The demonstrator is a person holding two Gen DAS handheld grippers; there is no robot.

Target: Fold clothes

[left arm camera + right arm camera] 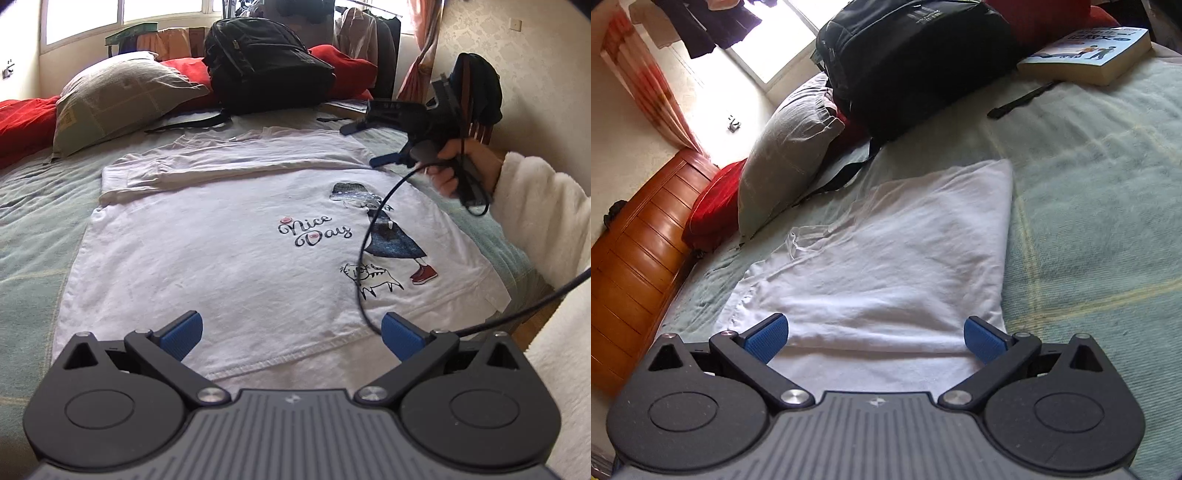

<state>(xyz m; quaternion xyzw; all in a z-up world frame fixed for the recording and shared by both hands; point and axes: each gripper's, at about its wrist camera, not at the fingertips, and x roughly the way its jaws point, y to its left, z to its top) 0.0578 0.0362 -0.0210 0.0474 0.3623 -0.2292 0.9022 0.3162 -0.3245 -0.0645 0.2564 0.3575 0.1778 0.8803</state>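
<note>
The shirt (229, 240), white with a "Nice Day" print (314, 232) and a drawn girl and cat at centre right of the left view, lies flat on the bed (33, 229), filling the middle of the frame; one side with its sleeve is folded over along the upper edge. The left tool (291, 332) sits at the bottom of its view, its blue pads spread wide and holding nothing, poised over the shirt's near hem; whether it touches the cloth cannot be told. The right tool (364, 144) appears at the upper right of that view, gripped by a hand (454, 166) in a fluffy white sleeve (535, 221), raised above the shirt's far corner, its pads apart and empty; a black cable (369, 236) hangs from it across the print. In the right view the same tool (875, 338) is wide open over plain white cloth (879, 258). Beyond the shirt, at the top of the frames, lie a grey pillow (118, 96), a red cover (22, 122), a black backpack (266, 59) with its strap reaching toward the shirt, and a book (1089, 51) at the upper right of the right view.
</note>
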